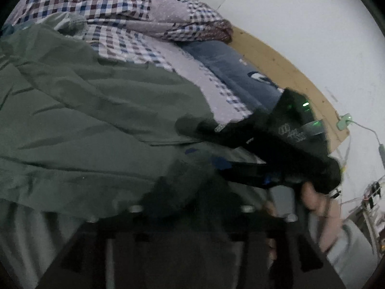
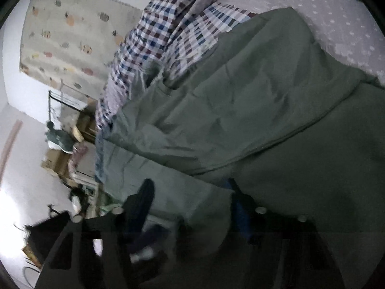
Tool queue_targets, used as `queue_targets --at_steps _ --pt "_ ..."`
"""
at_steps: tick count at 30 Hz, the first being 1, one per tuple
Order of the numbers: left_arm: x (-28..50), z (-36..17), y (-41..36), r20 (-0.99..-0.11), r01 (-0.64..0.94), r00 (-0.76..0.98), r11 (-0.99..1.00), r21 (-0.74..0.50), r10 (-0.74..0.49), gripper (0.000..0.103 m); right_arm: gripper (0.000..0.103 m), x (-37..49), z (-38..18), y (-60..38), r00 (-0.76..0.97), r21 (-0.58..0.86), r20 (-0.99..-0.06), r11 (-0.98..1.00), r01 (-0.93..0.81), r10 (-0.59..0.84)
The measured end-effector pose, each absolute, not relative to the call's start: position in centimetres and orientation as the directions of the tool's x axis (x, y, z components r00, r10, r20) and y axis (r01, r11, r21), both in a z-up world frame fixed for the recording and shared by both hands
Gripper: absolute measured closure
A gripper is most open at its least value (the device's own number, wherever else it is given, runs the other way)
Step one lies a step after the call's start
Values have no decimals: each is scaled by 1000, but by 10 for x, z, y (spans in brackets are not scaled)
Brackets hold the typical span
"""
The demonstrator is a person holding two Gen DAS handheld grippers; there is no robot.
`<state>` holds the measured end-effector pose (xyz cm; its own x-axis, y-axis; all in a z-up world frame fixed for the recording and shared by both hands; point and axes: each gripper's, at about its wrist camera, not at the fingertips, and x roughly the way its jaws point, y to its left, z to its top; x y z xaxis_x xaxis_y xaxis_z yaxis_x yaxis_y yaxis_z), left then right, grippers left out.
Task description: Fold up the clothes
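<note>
Dim, motion-blurred fisheye views, dark vignetted edges

Counts: 1 green garment, 1 checked cover, 1 blue jeans, 2 grippers.
One green garment [image 1: 91,120] spread over one checked bed cover [image 1: 96,2]; one pair of blue jeans [image 1: 231,65] beside the garment; one right gripper [image 1: 216,144] on the garment; one left gripper [image 1: 187,207], partly hidden by cloth.

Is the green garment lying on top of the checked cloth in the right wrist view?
Yes, the green garment covers the lower part of the checked cloth, whose squares show only above and beside it.
</note>
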<state>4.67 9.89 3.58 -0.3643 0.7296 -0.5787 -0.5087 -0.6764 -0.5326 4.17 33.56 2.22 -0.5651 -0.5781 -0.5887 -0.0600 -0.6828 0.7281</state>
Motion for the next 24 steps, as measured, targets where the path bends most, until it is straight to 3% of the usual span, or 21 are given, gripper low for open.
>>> queue_targets --at_steps 3,7,10,16,20,24 --pt "52 53 80 -523 -535 -372 -637 -554 767 32 84 43 17 336 -547 678 -641 -731 -73 -539" --pt "45 79 33 -456 -525 -453 -642 -558 766 28 98 44 18 334 -541 649 -658 -759 -56 -524" --pt "30 91 -16 -416 -456 -566 -691 -560 711 26 101 45 30 324 -552 614 -658 -789 1 -512" --pt "-7 74 -127 -456 -121 -726 -748 -652 515 26 102 55 72 310 -615 496 -648 -862 105 -448" --pt "-17 61 -155 -471 -18 -742 -716 -698 477 26 102 51 106 316 -662 423 -642 -899 116 -387" --pt "-21 52 -153 -487 -15 -722 -714 -700 492 26 102 34 148 325 -701 306 -648 -944 121 -300"
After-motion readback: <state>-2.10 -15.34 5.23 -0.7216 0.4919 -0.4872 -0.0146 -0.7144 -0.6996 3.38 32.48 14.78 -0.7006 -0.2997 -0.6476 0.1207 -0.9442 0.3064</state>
